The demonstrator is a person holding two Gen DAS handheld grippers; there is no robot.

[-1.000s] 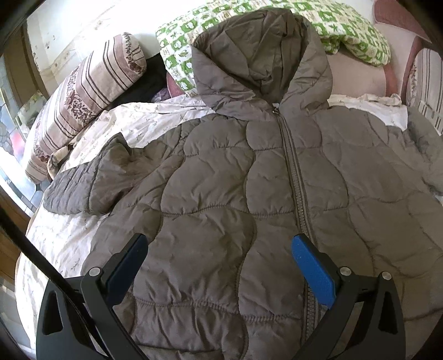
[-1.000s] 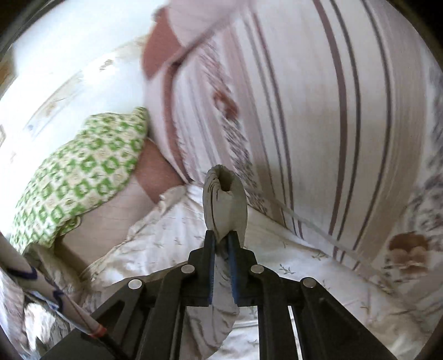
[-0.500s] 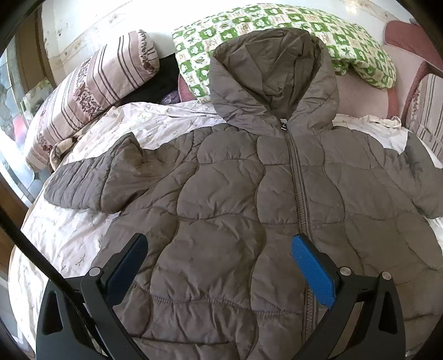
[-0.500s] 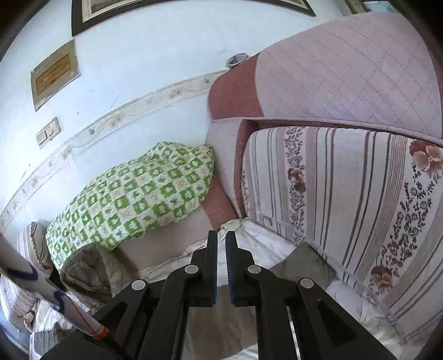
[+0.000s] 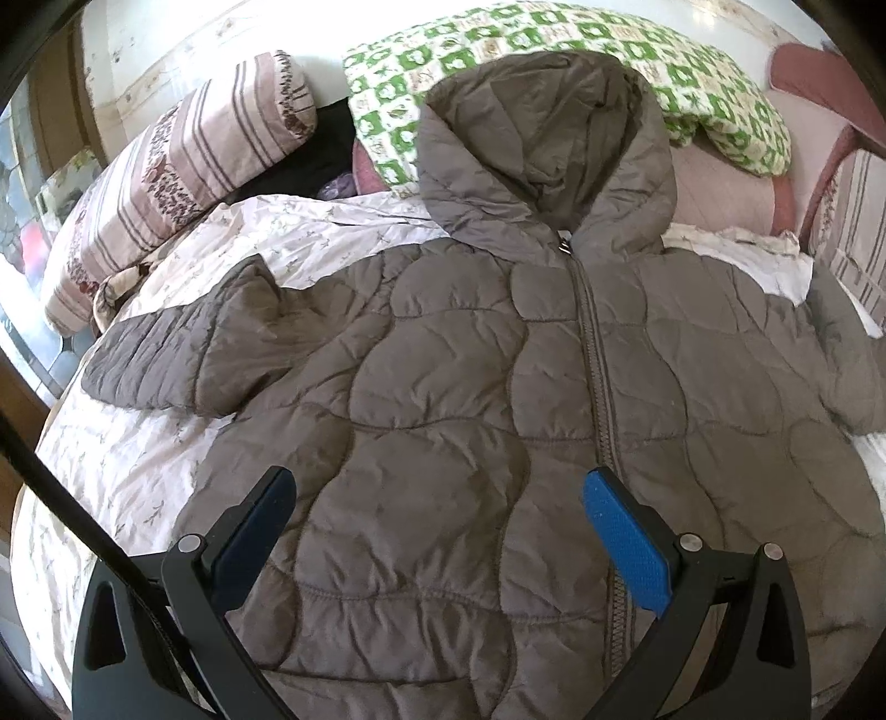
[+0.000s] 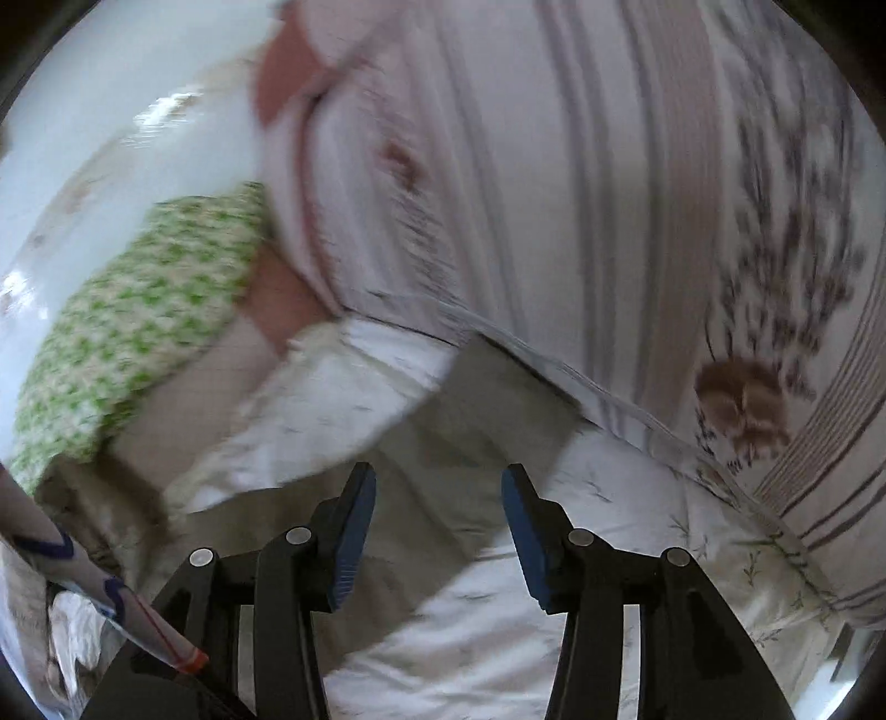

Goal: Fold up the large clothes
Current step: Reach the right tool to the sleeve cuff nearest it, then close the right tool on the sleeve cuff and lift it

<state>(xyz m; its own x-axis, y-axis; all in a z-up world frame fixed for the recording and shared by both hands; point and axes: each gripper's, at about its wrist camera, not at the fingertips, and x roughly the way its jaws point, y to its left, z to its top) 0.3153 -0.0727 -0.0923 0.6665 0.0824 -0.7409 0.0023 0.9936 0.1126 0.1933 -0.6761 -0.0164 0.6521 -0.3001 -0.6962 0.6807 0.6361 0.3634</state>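
Across the floral bedsheet (image 5: 138, 471), a puffy quilted grey jacket (image 5: 443, 399), hooded.

One jacket (image 5: 443, 387); two striped pillows (image 5: 183, 160); one green-checked pillow (image 5: 554, 50); one bedsheet (image 5: 111, 465).

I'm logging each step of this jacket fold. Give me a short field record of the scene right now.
garment: grey hooded puffer jacket, zipped, front up, spread flat
surface: floral bedsheet
hood: resting against green checked pillow
left tool: open, above jacket's lower front, empty
right tool: jaws just opening, nothing gripped, over the sleeve
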